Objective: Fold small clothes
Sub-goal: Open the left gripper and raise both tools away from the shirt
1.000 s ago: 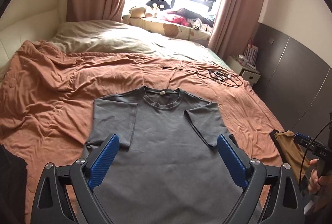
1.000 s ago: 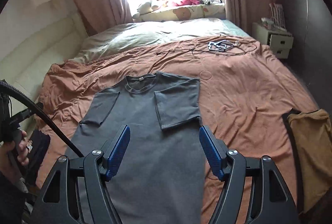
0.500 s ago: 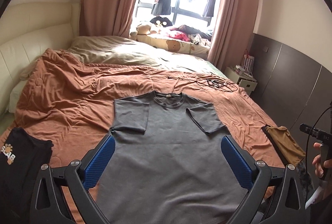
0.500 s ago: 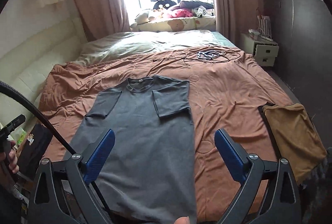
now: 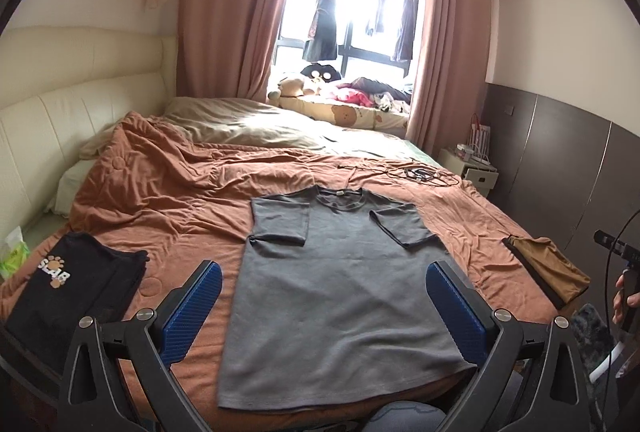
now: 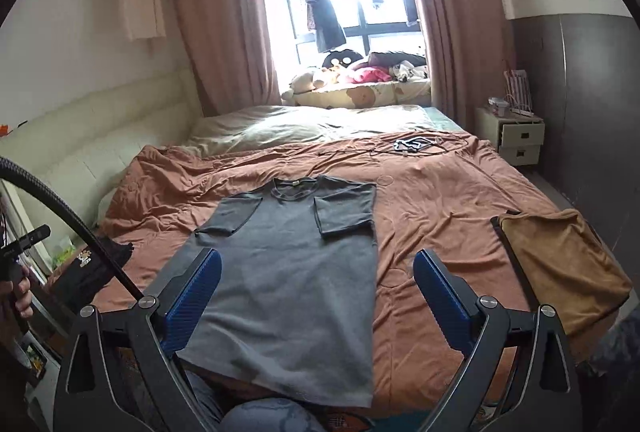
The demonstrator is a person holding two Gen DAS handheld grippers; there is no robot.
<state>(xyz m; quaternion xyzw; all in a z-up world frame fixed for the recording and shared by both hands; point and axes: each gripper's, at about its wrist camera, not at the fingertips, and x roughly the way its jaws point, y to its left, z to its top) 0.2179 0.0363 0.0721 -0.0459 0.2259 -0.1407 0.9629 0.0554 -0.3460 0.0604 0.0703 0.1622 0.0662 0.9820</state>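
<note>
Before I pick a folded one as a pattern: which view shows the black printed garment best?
The left wrist view. The black printed garment lies folded on the bed's near left corner, its paw logo and lettering plainly visible. In the right wrist view a black cable crosses it and the left finger hides part; only a small logo shows.

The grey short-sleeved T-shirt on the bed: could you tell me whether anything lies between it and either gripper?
Nothing visible does. The grey short-sleeved T-shirt lies flat on the rust-brown bedspread, directly ahead of the open left gripper and right gripper.

T-shirt [image 5: 340, 280] flat mid-bed [image 5: 168, 200]; folded black garment [image 5: 72, 296] left, folded garment [image 5: 556, 268] right
</note>
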